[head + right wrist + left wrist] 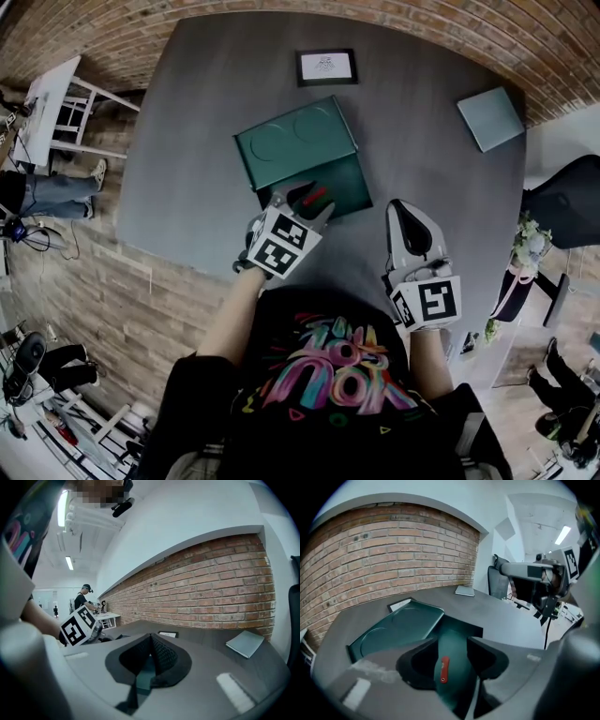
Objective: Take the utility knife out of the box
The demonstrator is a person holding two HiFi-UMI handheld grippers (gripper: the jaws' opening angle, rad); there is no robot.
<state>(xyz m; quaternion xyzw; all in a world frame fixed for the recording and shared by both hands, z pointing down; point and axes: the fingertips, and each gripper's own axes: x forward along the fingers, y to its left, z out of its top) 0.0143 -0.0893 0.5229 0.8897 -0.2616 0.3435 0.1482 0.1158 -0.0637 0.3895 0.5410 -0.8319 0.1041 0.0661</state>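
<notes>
Right, over on the left side, the left gripper [452,646] tips steeply down over the green box [343,178]. Its jaws stand wide apart with nothing pressed between the pads. Between those jaws, down on the box floor, lies the red utility knife [444,670], lengthwise and apart from both fingers (it's the only thing showing in that compartment). The box lid [295,141] is swung right back and lies flat on the dark grey table [206,112], its two round recesses facing up, on the far side of the box. From the head view, the left gripper's marker cube covers the box's near-left corner.

Moving right, the right gripper [151,639] sits beside the box, pointing nearly level, jaws closed tip to tip on nothing.

Further out, a small framed card [326,67] lies beyond the lid, and a teal notebook [489,118] lies near the table's far right edge, well apart from the box. A black chair [567,202] stands off the right edge.
</notes>
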